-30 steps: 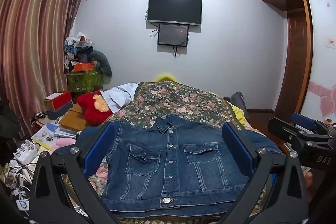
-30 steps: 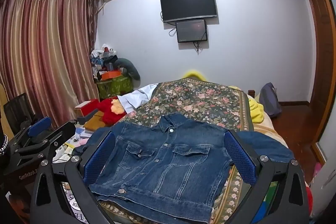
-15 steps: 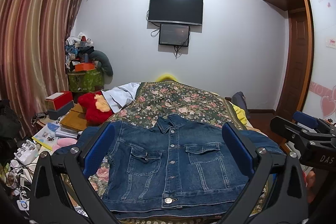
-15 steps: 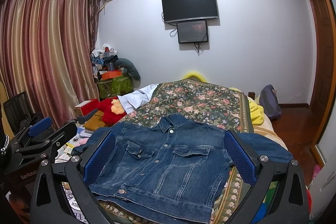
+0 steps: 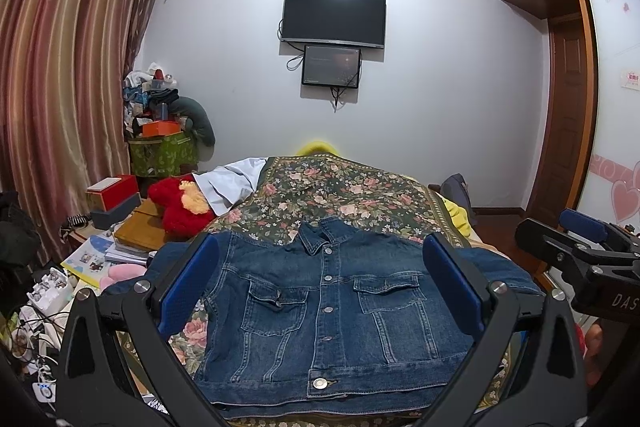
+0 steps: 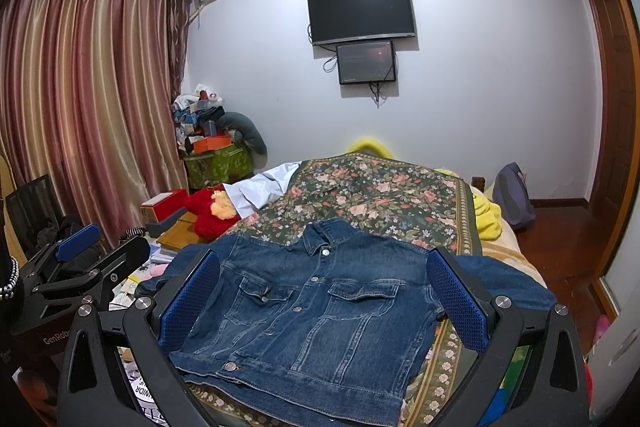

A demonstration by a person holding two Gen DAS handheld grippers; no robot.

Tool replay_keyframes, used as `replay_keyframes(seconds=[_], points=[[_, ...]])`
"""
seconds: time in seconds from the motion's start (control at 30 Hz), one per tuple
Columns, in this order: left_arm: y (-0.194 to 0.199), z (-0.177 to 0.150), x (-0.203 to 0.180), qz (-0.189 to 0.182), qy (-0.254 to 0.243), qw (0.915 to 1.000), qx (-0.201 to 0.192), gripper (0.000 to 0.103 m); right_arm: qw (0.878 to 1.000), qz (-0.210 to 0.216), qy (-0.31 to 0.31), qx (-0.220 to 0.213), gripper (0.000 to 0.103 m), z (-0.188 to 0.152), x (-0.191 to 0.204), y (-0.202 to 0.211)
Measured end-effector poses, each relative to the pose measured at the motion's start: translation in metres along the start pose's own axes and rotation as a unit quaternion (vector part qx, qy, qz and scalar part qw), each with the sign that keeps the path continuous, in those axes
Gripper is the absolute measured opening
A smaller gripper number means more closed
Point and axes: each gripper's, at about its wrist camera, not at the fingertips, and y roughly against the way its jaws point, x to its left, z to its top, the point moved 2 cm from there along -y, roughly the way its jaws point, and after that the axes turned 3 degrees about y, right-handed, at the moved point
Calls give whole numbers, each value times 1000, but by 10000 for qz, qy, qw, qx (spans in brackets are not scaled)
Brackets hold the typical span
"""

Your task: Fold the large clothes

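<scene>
Room: bedroom, floral bedspread (image 5: 340,195) over the bed, television (image 5: 334,17) on the far wall.
Left gripper (image 5: 320,291): spread wide, blue pads (image 5: 188,291) holding nothing, hovering above the jacket.
Right gripper (image 6: 324,303): likewise wide apart and empty-handed, above the jacket's hem side.
Denim jacket (image 5: 332,311): flat on the bedspread's near end, buttoned, collar toward the far wall, sleeves out to both sides.
Beside: red plush toy (image 5: 180,205) left of the bed, striped curtain (image 6: 80,99) behind.
</scene>
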Motion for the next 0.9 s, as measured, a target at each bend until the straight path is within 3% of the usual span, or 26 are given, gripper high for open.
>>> replay_keyframes(seconds=[0.9], points=[[0, 0, -2, 28, 2, 10000, 20, 103, 10000, -13, 30, -5, 103, -1, 2, 0]])
